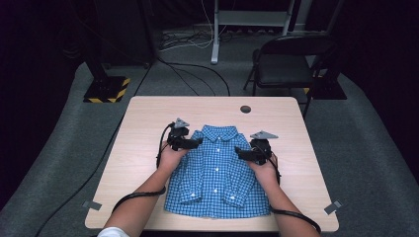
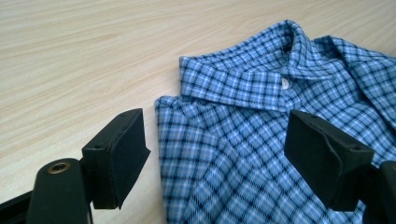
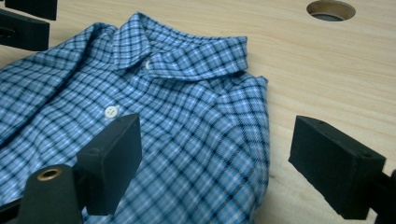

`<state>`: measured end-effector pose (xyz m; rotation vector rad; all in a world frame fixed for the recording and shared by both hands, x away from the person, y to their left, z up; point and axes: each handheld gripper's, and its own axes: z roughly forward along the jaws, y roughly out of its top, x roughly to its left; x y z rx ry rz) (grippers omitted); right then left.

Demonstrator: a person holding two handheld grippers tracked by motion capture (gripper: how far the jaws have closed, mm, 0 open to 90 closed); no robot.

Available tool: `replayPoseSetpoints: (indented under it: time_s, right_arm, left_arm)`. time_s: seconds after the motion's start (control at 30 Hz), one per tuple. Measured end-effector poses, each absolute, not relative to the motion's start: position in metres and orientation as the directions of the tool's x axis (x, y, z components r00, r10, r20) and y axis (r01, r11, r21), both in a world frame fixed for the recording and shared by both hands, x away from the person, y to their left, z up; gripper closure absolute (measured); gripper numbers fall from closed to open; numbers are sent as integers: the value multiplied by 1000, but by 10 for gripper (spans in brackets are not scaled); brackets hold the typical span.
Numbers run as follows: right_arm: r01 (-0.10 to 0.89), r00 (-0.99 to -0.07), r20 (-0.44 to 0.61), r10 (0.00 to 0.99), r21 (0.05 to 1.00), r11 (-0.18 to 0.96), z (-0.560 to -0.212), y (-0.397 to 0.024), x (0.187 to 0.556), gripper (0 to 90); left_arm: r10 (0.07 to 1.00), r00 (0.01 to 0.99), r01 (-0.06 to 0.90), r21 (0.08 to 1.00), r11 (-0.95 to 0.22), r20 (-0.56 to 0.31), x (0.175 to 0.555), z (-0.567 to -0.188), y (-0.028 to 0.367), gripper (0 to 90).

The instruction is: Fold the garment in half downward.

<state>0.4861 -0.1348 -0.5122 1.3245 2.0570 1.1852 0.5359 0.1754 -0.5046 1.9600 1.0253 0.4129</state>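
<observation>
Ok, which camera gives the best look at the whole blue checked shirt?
The high view: the blue checked shirt lies flat there, collar to hem, both folded sleeves visible. The left gripper view shows its collar and one shoulder; the right gripper view, collar, buttons and the other shoulder.

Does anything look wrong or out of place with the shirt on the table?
Nothing stands out. The blue checked shirt lies flat and buttoned on the table, sleeves folded in, collar neat. The left gripper and right gripper are open at its shoulders.
</observation>
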Motion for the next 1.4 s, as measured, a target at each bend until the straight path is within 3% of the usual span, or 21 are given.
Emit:
replayPoseSetpoints:
  time_s: [1.4]
  right_arm:
    - [579, -362, 102, 926, 804, 138, -518, -121, 539, 199]
  left_arm:
    - [857, 510, 554, 791, -259, -76, 572, -526, 167, 216]
